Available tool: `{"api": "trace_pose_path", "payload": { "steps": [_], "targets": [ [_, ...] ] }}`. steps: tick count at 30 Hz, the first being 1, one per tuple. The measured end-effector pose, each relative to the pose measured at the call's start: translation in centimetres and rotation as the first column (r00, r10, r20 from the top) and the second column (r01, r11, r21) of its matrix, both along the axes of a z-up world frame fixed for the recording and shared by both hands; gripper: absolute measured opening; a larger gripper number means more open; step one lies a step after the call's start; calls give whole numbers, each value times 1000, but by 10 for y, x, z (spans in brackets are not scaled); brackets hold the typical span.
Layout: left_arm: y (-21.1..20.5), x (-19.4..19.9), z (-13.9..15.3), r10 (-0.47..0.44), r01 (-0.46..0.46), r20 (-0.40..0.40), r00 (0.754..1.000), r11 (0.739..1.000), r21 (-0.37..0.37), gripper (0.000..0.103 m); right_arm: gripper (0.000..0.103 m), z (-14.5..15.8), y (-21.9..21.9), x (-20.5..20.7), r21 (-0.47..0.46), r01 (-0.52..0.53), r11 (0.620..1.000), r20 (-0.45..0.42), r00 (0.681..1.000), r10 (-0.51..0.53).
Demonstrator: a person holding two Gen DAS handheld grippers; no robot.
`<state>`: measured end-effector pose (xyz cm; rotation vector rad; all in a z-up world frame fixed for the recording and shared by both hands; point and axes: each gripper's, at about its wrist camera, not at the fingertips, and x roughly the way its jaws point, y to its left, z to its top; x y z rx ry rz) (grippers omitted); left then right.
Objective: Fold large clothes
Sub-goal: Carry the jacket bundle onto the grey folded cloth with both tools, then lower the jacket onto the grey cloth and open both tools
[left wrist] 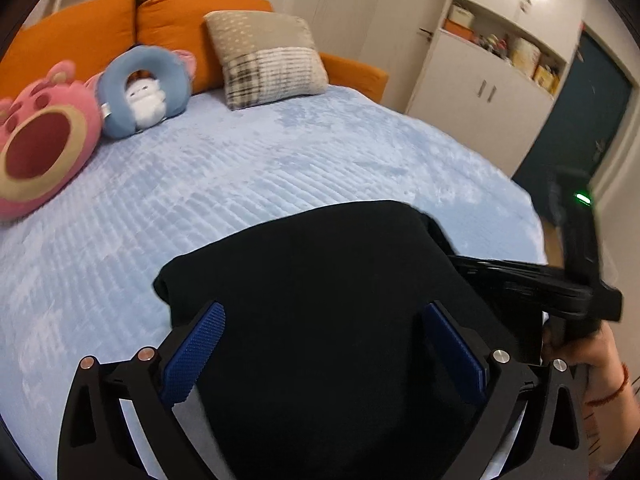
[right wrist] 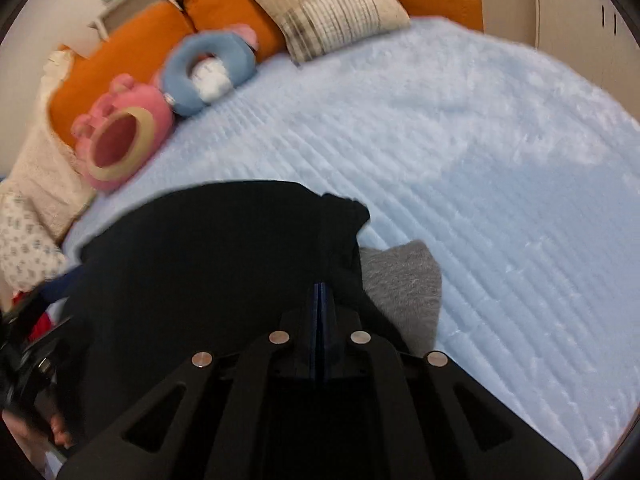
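A black garment (left wrist: 320, 300) lies folded on the light blue bedspread (left wrist: 240, 160). My left gripper (left wrist: 324, 320) is open, its blue pads (left wrist: 192, 356) spread above the garment, holding nothing. My right gripper (right wrist: 320, 292) is shut, its blue pads pressed together on the black garment (right wrist: 220, 260) near its right edge. The right gripper also shows in the left wrist view (left wrist: 540, 280) at the garment's right side, held by a hand. A grey cloth (right wrist: 404, 284) lies under the garment's right edge.
Plush toys, a pink one (left wrist: 40, 140) and a blue ring (left wrist: 144, 92), lie at the bed's head with a plaid pillow (left wrist: 268, 60) and orange cushions (left wrist: 72, 40). White cabinets (left wrist: 500, 80) stand to the right. Patterned bedding (right wrist: 24, 240) lies at the left.
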<state>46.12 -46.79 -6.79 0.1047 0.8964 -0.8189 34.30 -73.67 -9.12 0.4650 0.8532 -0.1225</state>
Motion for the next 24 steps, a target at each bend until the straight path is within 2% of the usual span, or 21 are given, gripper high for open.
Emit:
{"api": "trace_pose_path", "payload": {
  "steps": [3,6,8,10,13,15,17,19,21,24],
  "targets": [
    [30,-22,33,-14,11,-20,1000,995,-104,99,3,42,16,-53,-57,-86,995,88,992,91],
    [52,-65,60,-108,104,-4,994,973,-204,99,4,53,37,-94,-128,-134,983,104,983,148],
    [49,-85,58,-152,150,5,988,972,-180,99,4,47,46,-113,-149,-139,979,96,983,154],
    [36,-95,39,-189,185,-27,982,977,-110,99,4,34,51,-116,-163,-135,977,76,986,149],
    [25,-90,-7,-151,148,-128,980,988,-30,99,4,3,55,-107,-49,-141,989,41,989,143],
    [25,-86,-29,-124,124,-120,985,992,-9,99,3,-17,65,-98,-70,-152,986,17,988,154],
    [29,-87,-45,-103,100,-111,988,994,-39,99,3,-23,76,-97,-144,-137,980,41,989,144],
    [33,-91,-48,-89,85,-70,994,995,-57,99,3,-20,84,-100,-195,-118,974,87,987,137],
    [31,-99,-48,-81,81,-24,996,996,-23,99,4,-14,93,-109,-247,-101,964,116,984,133],
    [39,-123,-35,-50,50,32,998,999,-21,99,5,-1,108,-141,-269,-55,962,194,975,110]
  ]
}}
